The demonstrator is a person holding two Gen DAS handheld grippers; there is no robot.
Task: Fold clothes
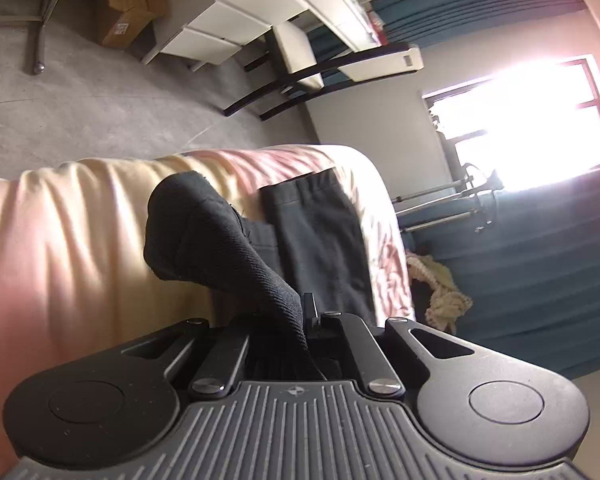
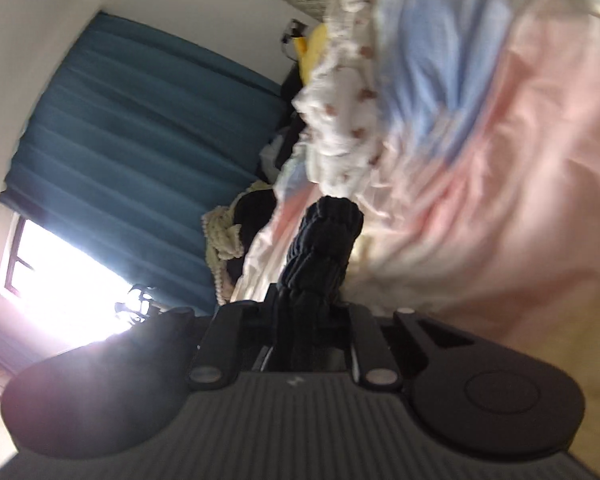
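A black garment [image 1: 220, 240] lies on a bed with a pink and cream sheet [image 1: 60, 240]. In the left wrist view my left gripper [image 1: 304, 316] is shut on a bunched fold of it, and the cloth rises off the bed toward the jaws. The rest of the garment [image 1: 320, 236], with a seamed hem, lies flat further along the bed. In the blurred right wrist view my right gripper [image 2: 304, 308] is shut on a ribbed, gathered black band [image 2: 324, 248] of the garment, lifted over the pink sheet [image 2: 520, 200].
A heap of light clothes [image 2: 348, 120] and a blue-white cloth [image 2: 428, 80] lie on the bed. Teal curtains [image 2: 140, 140] and a bright window [image 1: 520, 112] stand beyond. A white drawer unit [image 1: 228, 28], a chair [image 1: 300, 60] and a cardboard box [image 1: 128, 8] are on the grey floor.
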